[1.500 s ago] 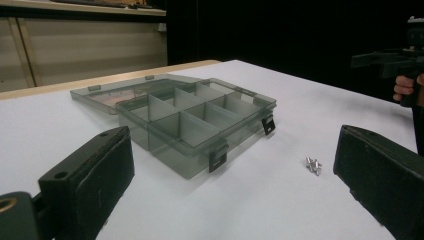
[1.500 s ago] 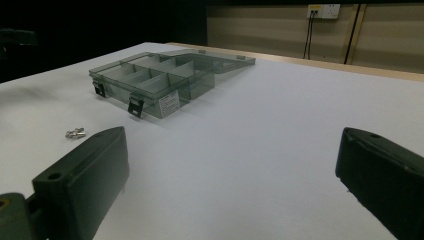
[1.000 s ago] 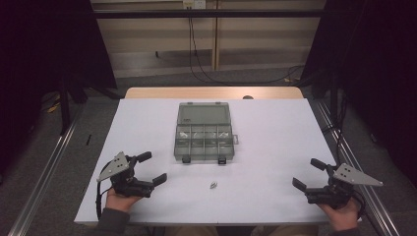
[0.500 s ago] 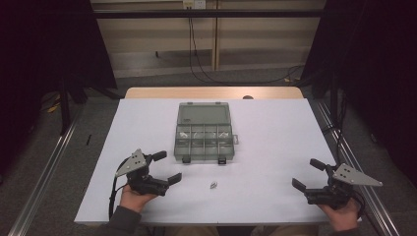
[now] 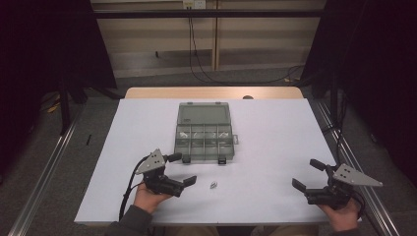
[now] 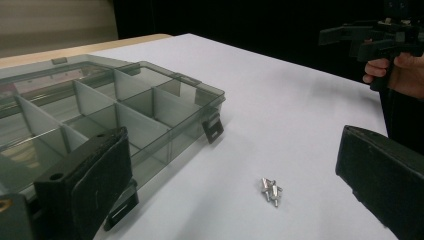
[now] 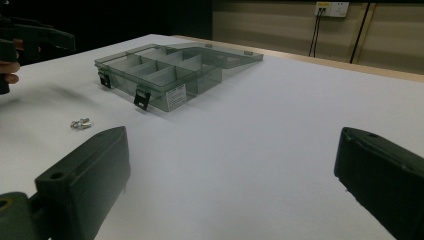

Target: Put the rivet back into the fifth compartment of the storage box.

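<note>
Smoke-grey clear plastic makes up the compartment box (image 5: 204, 132), which lies open in the middle of the white worktop (image 5: 275, 128) in the high view, its lid folded flat away from the person. A small cluster of metal screws (image 5: 213, 185) lies on the bare worktop just in front of the box, apart from it. The left gripper (image 5: 183, 169) sits just left of the screws with its jaws wide apart and nothing between them, one jaw near the box's front left latch. The right gripper (image 5: 309, 174) rests near the right front corner of the worktop, well apart from the screws, also spread wide and empty.

In the left gripper view, the screws (image 6: 270, 190) lie on the worktop between the two black jaws and a little ahead of them, untouched. The box (image 6: 100, 120) fills the left side, its dividers upright and its front latches hanging down. The other hand with its gripper (image 6: 372, 37) shows at the upper right.

In the right gripper view, the jaws stand wide, the box (image 7: 165, 67) lies ahead to the left, and the screws (image 7: 80, 123) sit far left, beyond the left jaw.
</note>
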The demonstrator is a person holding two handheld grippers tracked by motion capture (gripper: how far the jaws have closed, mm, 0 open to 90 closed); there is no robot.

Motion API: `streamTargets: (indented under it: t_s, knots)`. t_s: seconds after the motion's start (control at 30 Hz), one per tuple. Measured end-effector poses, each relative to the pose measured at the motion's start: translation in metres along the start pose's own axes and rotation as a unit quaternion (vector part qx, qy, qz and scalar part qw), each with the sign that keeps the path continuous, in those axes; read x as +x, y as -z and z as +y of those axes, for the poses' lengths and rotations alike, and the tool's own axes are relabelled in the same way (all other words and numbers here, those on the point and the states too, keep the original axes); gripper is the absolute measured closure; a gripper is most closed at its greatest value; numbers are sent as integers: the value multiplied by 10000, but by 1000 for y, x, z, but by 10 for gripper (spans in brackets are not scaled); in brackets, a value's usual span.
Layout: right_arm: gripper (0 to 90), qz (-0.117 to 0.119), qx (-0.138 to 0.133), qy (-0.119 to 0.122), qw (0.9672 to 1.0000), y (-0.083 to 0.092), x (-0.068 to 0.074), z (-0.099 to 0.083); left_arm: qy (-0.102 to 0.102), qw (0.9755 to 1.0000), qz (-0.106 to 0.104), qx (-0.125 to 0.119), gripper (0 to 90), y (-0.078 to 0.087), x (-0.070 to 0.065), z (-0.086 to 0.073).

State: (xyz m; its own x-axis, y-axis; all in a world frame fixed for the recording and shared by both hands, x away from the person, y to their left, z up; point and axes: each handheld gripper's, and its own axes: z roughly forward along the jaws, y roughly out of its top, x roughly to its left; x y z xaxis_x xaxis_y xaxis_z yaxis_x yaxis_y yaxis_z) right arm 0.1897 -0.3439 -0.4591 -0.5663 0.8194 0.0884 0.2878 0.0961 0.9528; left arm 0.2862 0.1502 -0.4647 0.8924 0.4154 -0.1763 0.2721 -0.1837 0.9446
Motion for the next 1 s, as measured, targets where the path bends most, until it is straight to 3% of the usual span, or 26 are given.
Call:
streamTargets:
  t_s: [0.57,0.8,1.0]
  knots:
    - [16,18,23,33,10000,0,0,0,-18,9996,-193,218,26,-32,-10,2]
    - [17,29,14,24,10000,0,0,0,25,9993,-221,299,55,-39,-11,3]
    - [18,41,25,18,10000,0,0,-1,-58,9984,-85,551,67,-46,-14,5]
